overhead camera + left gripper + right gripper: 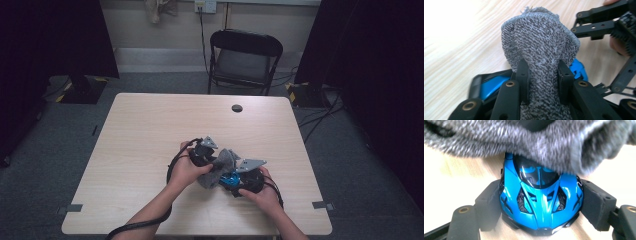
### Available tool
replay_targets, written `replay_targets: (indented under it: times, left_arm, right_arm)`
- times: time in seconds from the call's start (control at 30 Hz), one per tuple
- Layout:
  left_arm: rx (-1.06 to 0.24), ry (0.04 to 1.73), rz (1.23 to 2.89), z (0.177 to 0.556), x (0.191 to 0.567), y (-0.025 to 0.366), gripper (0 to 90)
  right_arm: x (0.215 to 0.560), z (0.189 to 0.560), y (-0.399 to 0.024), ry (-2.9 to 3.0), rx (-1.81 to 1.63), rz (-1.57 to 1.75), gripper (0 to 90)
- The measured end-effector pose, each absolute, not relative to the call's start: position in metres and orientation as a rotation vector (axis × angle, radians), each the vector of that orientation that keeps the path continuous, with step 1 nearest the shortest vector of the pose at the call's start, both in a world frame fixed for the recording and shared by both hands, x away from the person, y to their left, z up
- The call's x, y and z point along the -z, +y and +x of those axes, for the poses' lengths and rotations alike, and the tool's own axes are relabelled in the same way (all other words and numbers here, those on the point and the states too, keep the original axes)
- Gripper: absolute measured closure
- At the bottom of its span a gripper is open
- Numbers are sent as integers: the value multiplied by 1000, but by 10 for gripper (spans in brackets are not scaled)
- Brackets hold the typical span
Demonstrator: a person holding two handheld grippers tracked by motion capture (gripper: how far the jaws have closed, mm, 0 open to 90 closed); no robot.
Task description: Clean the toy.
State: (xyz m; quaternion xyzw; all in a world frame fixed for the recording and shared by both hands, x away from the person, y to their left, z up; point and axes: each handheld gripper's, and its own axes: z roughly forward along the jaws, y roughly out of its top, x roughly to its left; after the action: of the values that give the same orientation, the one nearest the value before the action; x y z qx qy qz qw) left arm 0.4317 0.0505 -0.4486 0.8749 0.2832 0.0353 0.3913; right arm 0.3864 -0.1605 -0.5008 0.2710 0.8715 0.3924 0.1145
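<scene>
On the table (150, 130), the left gripper (544, 75) pinches a grey cloth (541, 45) draped over a blue toy car (540, 200). The right gripper (541, 207) clamps the car's sides; the high view hides that grip.

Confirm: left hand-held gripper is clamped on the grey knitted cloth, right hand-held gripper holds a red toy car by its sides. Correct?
Not quite: the toy car is blue, not red, as the right gripper view shows. The rest stands: the left hand-held gripper is clamped on the grey knitted cloth, and the right hand-held gripper holds the car by its sides.
</scene>
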Motion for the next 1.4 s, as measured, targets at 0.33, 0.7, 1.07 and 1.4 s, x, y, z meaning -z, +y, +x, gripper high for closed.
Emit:
replay_targets:
  times: [0.33, 0.7, 1.07, 1.4]
  left_arm:
    - [-134, 785, 2216, 443, 447, 69, 699]
    - [-142, 813, 2213, 449, 448, 77, 699]
    - [-173, 834, 2215, 451, 447, 82, 699]
    - [-156, 883, 2177, 455, 445, 93, 700]
  right_arm:
    - [501, 386, -160, 2555, -1151, 795, 258]
    - [501, 386, -160, 2555, -1151, 795, 258]
    - [501, 386, -160, 2555, -1151, 794, 258]
    - [501, 386, -160, 2555, -1151, 794, 258]
